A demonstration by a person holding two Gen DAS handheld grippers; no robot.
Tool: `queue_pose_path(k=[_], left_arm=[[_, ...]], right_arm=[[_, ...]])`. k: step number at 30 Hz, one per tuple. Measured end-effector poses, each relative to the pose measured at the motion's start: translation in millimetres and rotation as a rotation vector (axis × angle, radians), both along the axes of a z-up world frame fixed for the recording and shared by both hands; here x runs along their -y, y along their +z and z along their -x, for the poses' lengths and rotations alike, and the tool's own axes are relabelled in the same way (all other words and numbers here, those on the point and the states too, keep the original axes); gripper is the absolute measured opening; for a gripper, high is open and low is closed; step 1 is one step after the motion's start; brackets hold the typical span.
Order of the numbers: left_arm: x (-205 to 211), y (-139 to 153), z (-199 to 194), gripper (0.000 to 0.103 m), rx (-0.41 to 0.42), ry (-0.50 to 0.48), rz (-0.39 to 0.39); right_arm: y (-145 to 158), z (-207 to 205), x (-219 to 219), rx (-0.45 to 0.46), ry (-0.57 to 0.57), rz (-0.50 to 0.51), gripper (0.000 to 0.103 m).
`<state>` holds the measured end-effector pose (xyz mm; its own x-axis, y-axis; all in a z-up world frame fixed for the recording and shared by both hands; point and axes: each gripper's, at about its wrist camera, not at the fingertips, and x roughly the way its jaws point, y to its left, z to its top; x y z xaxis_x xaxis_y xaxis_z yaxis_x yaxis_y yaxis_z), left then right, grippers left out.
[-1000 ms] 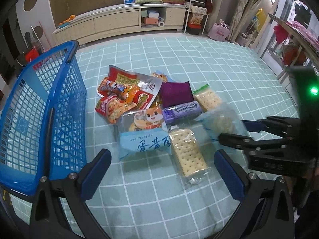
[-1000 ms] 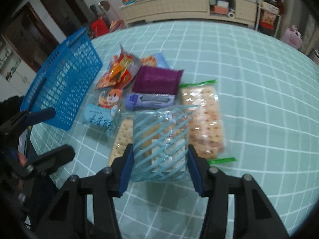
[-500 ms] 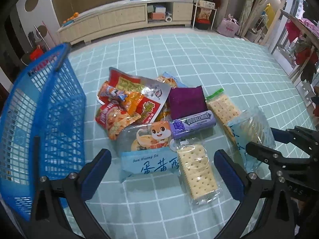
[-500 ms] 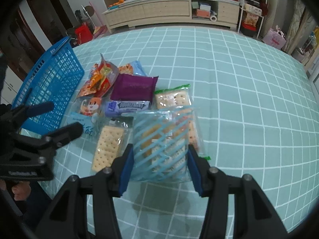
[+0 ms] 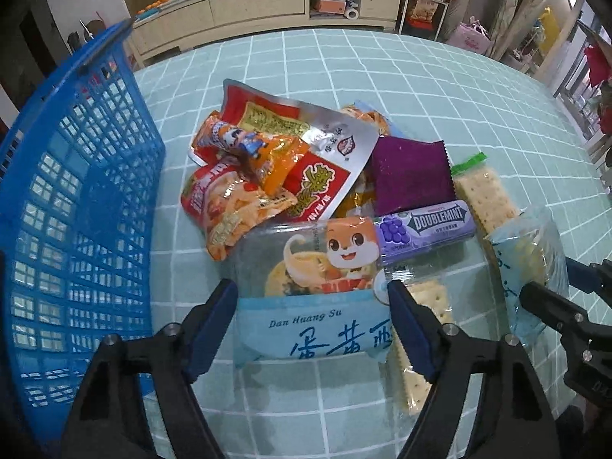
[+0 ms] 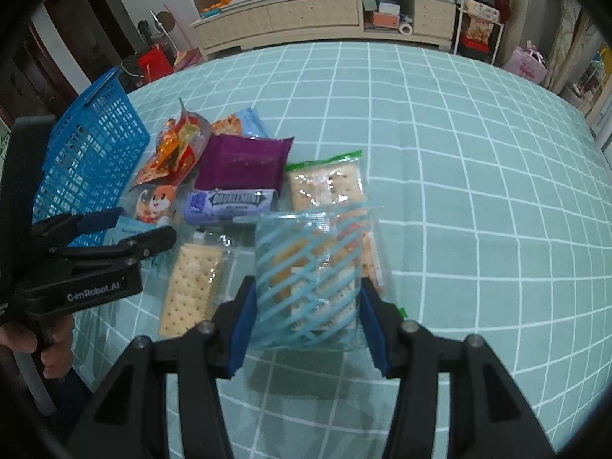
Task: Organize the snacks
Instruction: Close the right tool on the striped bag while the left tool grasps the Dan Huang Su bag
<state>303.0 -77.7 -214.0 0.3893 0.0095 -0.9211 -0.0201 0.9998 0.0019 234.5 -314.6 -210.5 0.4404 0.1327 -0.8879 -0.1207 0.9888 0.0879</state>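
My right gripper (image 6: 306, 313) is shut on a clear cracker pack with blue stripes (image 6: 310, 267), held above the table; it also shows in the left wrist view (image 5: 524, 267). My left gripper (image 5: 311, 325) has its jaws around the light-blue Dan Huang Su pack (image 5: 317, 306), pads touching both sides. Beside it lie a Doublemint pack (image 5: 424, 229), a purple pack (image 5: 409, 176), two cracker packs (image 5: 485, 195) (image 5: 424, 317) and red and orange snack bags (image 5: 267, 160). A blue basket (image 5: 76, 199) stands left of the pile.
The table has a teal checked cloth (image 6: 478, 191). A long cabinet (image 6: 313, 19) and shelves stand behind the table. A hand (image 6: 49, 352) holds the left gripper at the right wrist view's left edge.
My left gripper moved forward and down and closed its jaws around the Dan Huang Su pack. My right gripper keeps its striped pack, lifted slightly.
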Motion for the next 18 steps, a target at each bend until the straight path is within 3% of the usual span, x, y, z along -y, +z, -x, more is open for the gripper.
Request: queue_pose_path(k=[6, 9, 18], left_arm=[[5, 3, 1, 0.066, 0.014, -0.035, -0.01], [2, 8, 11, 0.065, 0.022, -0.035, 0.028], [6, 53, 55, 0.064, 0.123, -0.098, 0.059]], right_arm=[[2, -3, -6, -0.002, 0.017, 0.007, 0.056], [6, 0, -8, -0.004, 0.027, -0.002, 0.056], [43, 23, -11, 0.031, 0.002, -0.005, 0.056]])
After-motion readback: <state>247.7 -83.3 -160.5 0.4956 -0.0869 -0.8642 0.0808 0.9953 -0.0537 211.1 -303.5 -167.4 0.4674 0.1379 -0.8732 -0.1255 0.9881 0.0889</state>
